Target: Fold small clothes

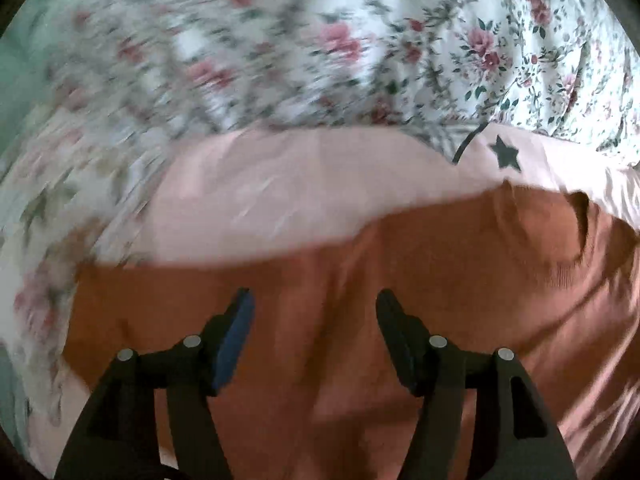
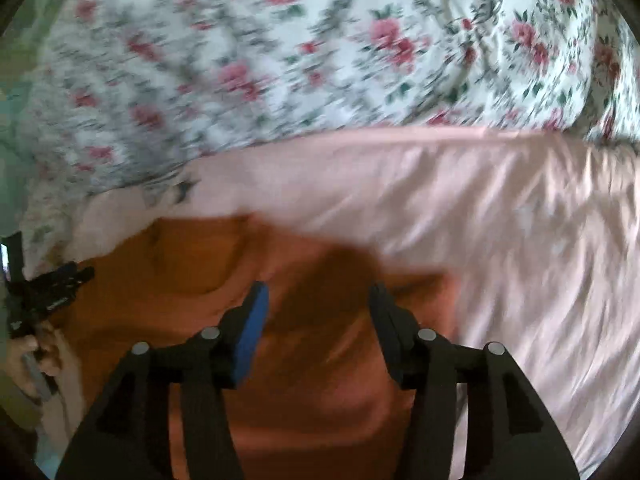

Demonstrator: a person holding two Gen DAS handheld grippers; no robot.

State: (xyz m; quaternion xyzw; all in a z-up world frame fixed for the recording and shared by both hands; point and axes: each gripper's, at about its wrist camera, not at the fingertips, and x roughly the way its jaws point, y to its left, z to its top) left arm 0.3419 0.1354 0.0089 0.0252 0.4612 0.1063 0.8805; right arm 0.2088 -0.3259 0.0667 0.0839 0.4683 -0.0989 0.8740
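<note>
An orange knit garment (image 1: 400,280) lies spread on a pale pink cloth (image 1: 280,192) that bears a black star (image 1: 506,154). My left gripper (image 1: 314,300) hovers over the orange fabric, jaws apart with nothing between the pads. In the right wrist view the same orange garment (image 2: 320,340) lies below my right gripper (image 2: 318,292), which is also open and empty. The pink cloth (image 2: 480,220) stretches to the right there. At that view's left edge the other gripper (image 2: 52,284) shows, with a hand (image 2: 28,356) behind it. Both views are blurred.
A white bedsheet with pink roses (image 1: 320,40) covers the surface beyond the pink cloth, wrinkled at the far right (image 2: 520,40). A greenish area (image 1: 20,72) shows at the far left edge.
</note>
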